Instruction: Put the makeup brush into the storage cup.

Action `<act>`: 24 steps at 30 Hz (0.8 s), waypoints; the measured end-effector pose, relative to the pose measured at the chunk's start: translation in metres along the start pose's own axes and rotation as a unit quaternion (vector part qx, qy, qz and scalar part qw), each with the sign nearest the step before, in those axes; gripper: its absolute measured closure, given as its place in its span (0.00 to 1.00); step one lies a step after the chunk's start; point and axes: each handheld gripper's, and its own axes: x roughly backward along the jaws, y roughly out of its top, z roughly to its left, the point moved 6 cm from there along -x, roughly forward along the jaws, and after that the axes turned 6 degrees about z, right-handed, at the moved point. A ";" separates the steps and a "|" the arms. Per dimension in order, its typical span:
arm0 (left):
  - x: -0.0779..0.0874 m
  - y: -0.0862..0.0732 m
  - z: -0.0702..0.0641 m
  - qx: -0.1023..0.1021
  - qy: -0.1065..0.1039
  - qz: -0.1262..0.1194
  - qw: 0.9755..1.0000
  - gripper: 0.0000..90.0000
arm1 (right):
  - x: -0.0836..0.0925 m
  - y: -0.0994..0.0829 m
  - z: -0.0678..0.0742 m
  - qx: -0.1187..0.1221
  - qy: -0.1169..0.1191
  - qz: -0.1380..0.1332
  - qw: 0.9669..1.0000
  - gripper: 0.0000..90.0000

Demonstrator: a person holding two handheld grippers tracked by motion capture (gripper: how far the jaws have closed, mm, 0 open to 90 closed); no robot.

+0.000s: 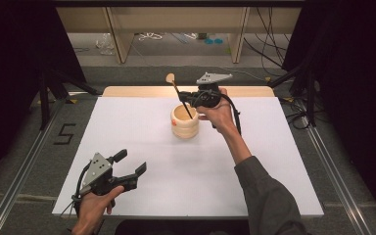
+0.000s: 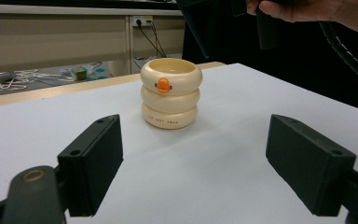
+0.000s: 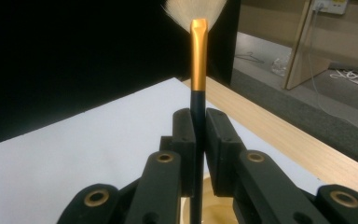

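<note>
At upper centre of the high view, the right gripper [image 1: 190, 99] clamps the brush [image 1: 180, 98] by its handle, tail end lowered into the cup [image 1: 184, 122] for storage. The left gripper [image 1: 129, 164] rests open at lower left, unused.

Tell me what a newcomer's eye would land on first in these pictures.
First, the cream holder shaped like three stacked rings, standing alone near the far middle of the white table, with an orange spot on its side. Next, the brush, black handle, gold ferrule and pale bristles, clamped in the right gripper with its handle end slanting down into the holder. The left gripper rests open at the near left.
</note>
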 end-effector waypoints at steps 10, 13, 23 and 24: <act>0.000 0.000 -0.001 -0.001 -0.003 -0.001 1.000 0.21 | -0.003 0.002 -0.008 -0.009 -0.005 0.004 1.000 0.93; 0.000 0.000 0.000 -0.003 -0.002 -0.001 1.000 0.20 | -0.005 0.003 -0.009 -0.009 -0.007 0.003 1.000 0.93; 0.000 0.000 0.000 0.006 0.000 0.001 1.000 0.21 | -0.015 0.001 -0.016 -0.021 -0.010 0.005 1.000 0.93; 0.000 0.000 0.000 0.005 0.000 0.001 1.000 0.21 | -0.015 0.001 -0.016 -0.021 -0.010 0.005 1.000 0.93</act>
